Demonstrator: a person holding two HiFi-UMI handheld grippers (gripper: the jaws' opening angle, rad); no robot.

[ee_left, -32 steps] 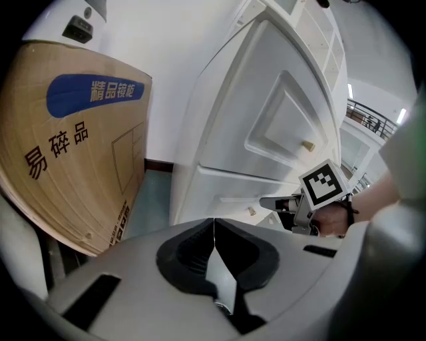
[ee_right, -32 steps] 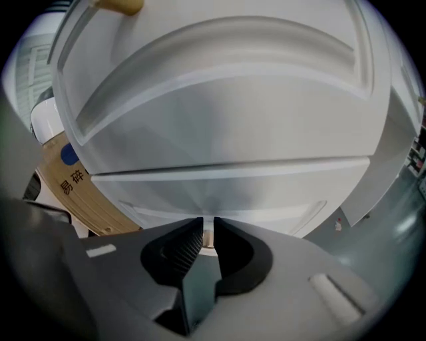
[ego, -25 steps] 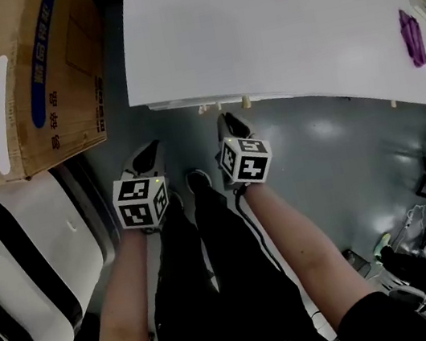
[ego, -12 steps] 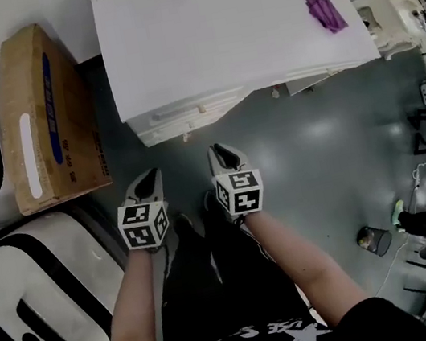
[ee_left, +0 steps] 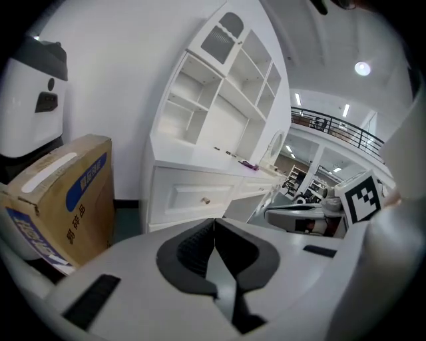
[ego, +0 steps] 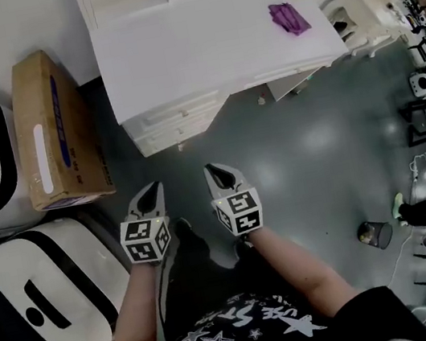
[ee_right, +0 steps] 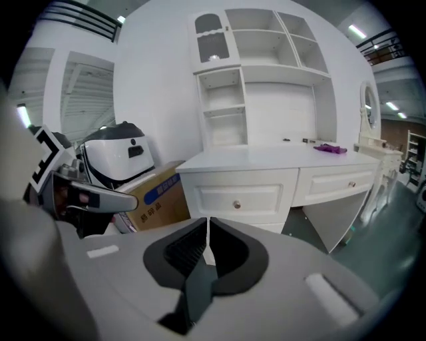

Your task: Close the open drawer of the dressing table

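A white dressing table [ego: 199,45] fills the 12 o'clock part of the head view, seen from steeply above. Its left drawer [ee_right: 236,198] sits below the desk top at the left end. In the right gripper view the drawer front lies flush with the frame, with a small round knob [ee_right: 236,204] at its centre. A second drawer [ee_right: 339,185] lies to its right, also flush.

A purple cloth-like item [ego: 288,17] rests on the desk top toward 1 o'clock. White open shelves [ee_right: 256,86] rise from the back of the desk.

A brown cardboard box [ego: 51,133] with blue print stands on the grey floor [ego: 309,157] just beside the dressing table, at about 10 o'clock from the grippers. Large white machines with black trim [ego: 23,297] stand at 8 to 9 o'clock.

A person stands well apart from the dressing table, both bare forearms reaching forward. The left gripper [ego: 151,189] and the right gripper [ego: 217,171] are held side by side over the floor, each pointing toward 12 o'clock at the drawers and touching nothing.

In the left gripper view the left gripper [ee_left: 213,220] is clenched, its dark pads pressed together with nothing between them. In the right gripper view the right gripper [ee_right: 208,220] has jaws closing, only a thin slit left between the pads, and nothing is held there.
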